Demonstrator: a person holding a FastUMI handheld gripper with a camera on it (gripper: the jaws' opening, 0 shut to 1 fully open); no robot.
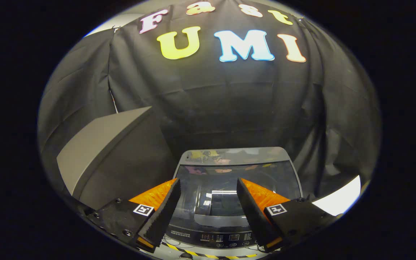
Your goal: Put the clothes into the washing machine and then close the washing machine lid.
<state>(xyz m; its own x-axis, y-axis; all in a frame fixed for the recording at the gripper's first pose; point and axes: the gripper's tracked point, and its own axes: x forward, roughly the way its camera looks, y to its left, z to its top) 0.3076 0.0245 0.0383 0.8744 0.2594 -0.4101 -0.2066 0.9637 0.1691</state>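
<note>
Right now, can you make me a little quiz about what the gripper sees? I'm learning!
1. True or false: the washing machine lid is down flat.
2. What are the fingers holding? A) a shirt B) nothing C) the lid
3. Fill in: the grey box stands beside the ____.

Key:
1. True. The glass lid lies flat over the tub.
2. B. The gripper is open, fingers apart above the lid with nothing between them.
3. Washing machine. The box is off to the side of it, against the black cloth wall.
</note>
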